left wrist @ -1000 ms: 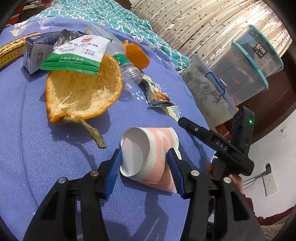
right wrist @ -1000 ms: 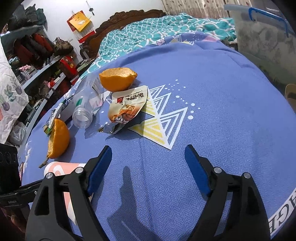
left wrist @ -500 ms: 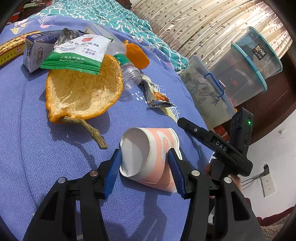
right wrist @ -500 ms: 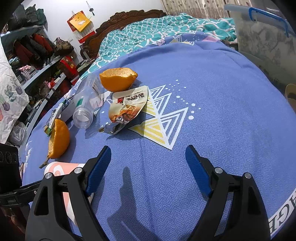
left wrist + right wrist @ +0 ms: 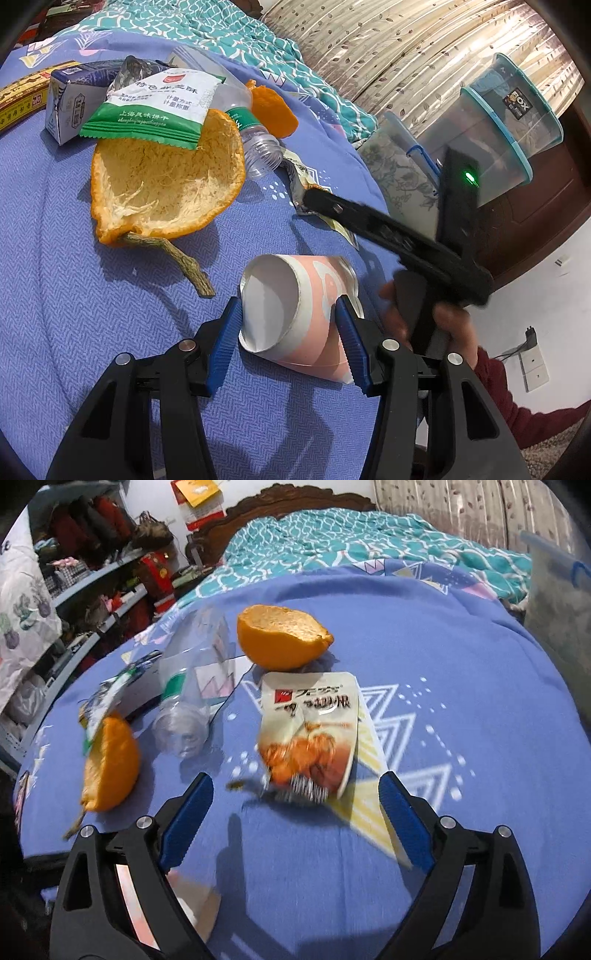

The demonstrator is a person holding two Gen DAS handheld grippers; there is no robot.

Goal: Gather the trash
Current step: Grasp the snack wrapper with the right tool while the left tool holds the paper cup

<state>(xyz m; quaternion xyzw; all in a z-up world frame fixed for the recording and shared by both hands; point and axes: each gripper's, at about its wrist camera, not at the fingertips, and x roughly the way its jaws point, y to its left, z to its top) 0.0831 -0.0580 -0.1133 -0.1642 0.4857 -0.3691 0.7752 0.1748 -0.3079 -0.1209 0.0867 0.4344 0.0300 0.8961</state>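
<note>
Left claw (image 5: pixel 288 328) closes its blue pads on both sides of a crushed pink-and-white paper cup (image 5: pixel 295 314), which lies on its side on the blue patterned bedspread (image 5: pixel 55 295) with its open mouth turned toward the camera. Beyond the cup sits a large hollow orange peel half with a woody stem (image 5: pixel 166 184), and a green-and-white snack wrapper (image 5: pixel 155 107) rests across its far rim. Behind them lie a clear plastic bottle (image 5: pixel 255 144), a blue-and-white carton (image 5: pixel 70 103) and a second piece of orange peel (image 5: pixel 273 110). To the right, the black body of the right claw (image 5: pixel 391 232) reaches over the bed edge, held by a hand (image 5: pixel 447 325), in front of stacked clear plastic storage boxes (image 5: pixel 498 122). From the right wrist, the right claw (image 5: pixel 295 812) stands wide apart and holds nothing, just short of a torn white-and-orange foil snack packet (image 5: pixel 310 734) lying on the bedspread (image 5: pixel 461 646). Farther back are the domed orange peel (image 5: pixel 280 638), the bottle (image 5: pixel 192 701) and the stemmed peel half (image 5: pixel 110 764) at left.
</note>
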